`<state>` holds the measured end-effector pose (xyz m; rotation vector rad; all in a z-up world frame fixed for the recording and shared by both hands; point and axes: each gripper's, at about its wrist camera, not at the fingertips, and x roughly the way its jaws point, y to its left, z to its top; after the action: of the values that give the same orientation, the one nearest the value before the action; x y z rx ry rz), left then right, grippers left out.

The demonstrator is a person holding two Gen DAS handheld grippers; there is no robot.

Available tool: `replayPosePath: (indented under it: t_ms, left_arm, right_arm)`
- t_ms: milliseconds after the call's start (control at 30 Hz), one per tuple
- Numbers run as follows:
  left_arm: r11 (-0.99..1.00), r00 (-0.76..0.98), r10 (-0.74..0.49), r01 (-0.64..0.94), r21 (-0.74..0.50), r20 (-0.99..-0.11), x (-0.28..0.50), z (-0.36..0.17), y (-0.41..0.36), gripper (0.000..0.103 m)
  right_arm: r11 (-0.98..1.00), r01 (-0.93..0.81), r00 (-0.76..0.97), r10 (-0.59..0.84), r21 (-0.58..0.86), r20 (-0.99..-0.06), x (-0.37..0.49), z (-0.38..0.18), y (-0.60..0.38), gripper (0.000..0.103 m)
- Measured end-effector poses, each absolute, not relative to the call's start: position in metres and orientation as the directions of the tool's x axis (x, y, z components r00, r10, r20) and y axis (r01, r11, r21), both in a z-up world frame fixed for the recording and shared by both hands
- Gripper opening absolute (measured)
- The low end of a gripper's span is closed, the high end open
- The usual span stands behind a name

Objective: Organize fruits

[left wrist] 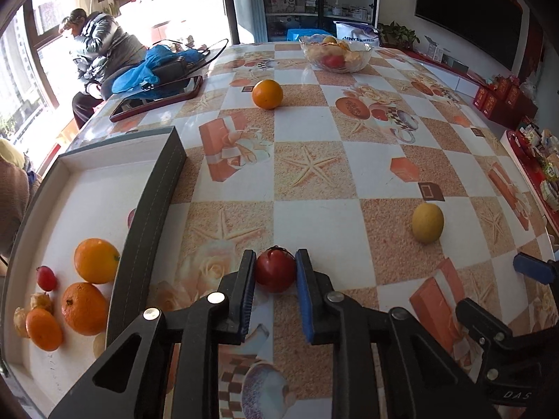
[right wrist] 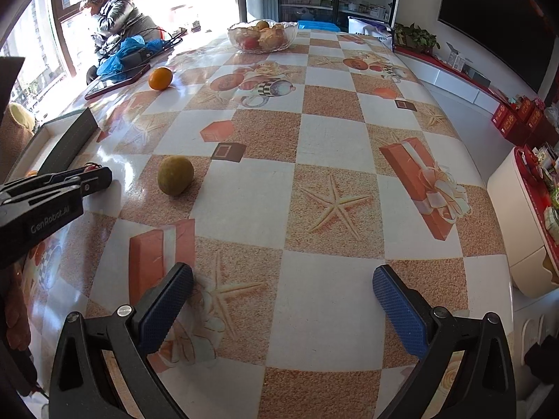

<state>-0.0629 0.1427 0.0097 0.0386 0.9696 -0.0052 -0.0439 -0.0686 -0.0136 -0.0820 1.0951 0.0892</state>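
Tablecloth (left wrist: 314, 216): L gripper (left wrist: 275, 272) clamps red fruit (left wrist: 275, 269)

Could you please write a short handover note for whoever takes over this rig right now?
Left gripper: shut on the small round red fruit, still at the tabletop.
Right gripper: open, empty, above the checked tablecloth.
Done: three oranges and small fruits lie in the white tray with dark walls.
Left: carry the red fruit to the tray, then the yellow-green round fruit and the lone orange.
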Motion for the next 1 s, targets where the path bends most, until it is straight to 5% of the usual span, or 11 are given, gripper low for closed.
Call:
replayPosePath:
  t_ms: [400, 467, 600, 1000]
  left_arm:
    - [0.999, 0.595, 0.039, -0.016, 0.037, -0.803, -0.079, 0.009, 0.158, 0.029]
    - [0.999, 0.603, 0.044, -0.031, 0.032, -0.797, -0.079, 0.008, 0.159, 0.035]
    - [0.999, 0.602, 0.041, -0.04, 0.022, -0.797, -0.077, 0.008, 0.159, 0.037]
    - [0.999, 0.609, 0.045, -0.04, 0.025, -0.792, -0.078, 0.007, 0.157, 0.038]
  right_arm:
    - [0.986, -0.167, 0.406, 0.044, -0.027, -0.913, 0.011, -0.018, -0.002, 0.102]
    - [0.985, -0.171, 0.431, 0.048, -0.029, -0.901, 0.011, -0.015, 0.002, 0.093]
    - [0.982, -0.184, 0.466, 0.058, -0.033, -0.883, 0.007, -0.006, 0.005, 0.027]
    - [0.971, -0.239, 0.566, 0.114, -0.03, -0.817, -0.051, -0.01, -0.025, 0.028]
